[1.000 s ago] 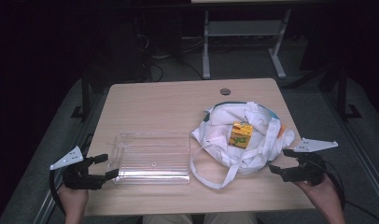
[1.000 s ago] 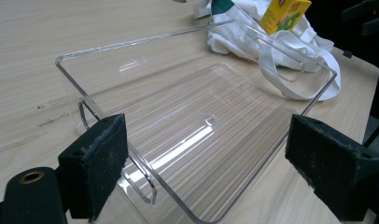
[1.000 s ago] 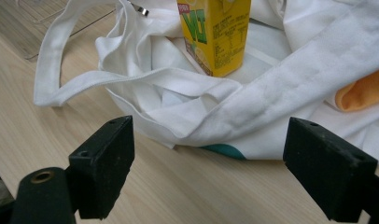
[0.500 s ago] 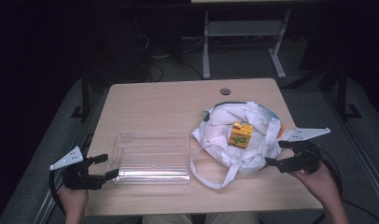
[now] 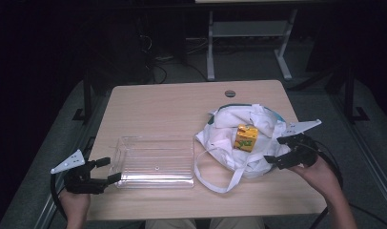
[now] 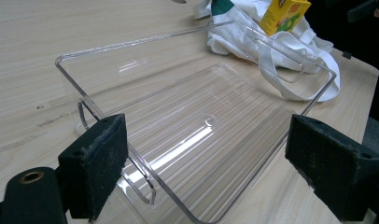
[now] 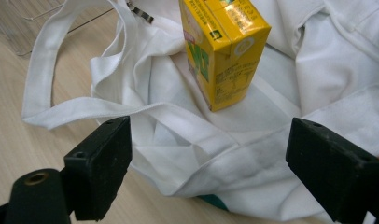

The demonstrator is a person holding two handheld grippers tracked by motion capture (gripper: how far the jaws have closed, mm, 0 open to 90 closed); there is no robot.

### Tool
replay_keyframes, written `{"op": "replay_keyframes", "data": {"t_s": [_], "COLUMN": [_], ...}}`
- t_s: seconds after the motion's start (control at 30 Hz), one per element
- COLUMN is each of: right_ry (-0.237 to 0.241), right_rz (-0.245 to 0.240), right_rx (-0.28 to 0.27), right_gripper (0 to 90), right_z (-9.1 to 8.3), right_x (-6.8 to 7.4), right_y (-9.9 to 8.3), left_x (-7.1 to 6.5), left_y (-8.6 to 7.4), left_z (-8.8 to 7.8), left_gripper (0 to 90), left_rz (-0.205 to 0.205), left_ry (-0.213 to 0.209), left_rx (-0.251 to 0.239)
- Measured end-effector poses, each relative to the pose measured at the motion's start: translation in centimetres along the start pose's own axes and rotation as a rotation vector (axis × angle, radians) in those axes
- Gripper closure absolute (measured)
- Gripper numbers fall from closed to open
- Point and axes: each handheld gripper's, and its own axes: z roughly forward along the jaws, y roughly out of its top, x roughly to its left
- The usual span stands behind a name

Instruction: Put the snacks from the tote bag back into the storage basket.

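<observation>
- Over the crumpled white cloth bag [image 5: 249, 143], your right gripper [image 5: 280, 151] has moved in, jaws spread, toward the yellow juice carton [image 5: 247, 137].
- Beside the clear plastic tray [image 5: 156, 162], your left gripper [image 5: 109, 170] waits, jaws released.

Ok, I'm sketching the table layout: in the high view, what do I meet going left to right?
Left tool → clear plastic tray → white cloth bag → yellow juice carton standing on it → right tool.

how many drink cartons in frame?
1. The yellow carton stands upright on the white cloth bag, right of the clear tray. More could be hidden under the bag's folds.
</observation>
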Motion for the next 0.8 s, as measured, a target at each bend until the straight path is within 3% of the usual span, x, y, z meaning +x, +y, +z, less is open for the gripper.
{"op": "replay_keyframes", "data": {"t_s": [0.8], "right_ry": [0.026], "right_rz": [-0.088], "right_rx": [0.1], "right_gripper": [14.1], "right_z": [2.2], "right_x": [-0.6], "right_y": [5.6], "left_x": [0.1], "left_y": [0.0], "left_z": [-0.1], "left_gripper": [12.8], "left_rz": [0.0], "left_ry": [0.0], "left_rx": [-0.004]}}
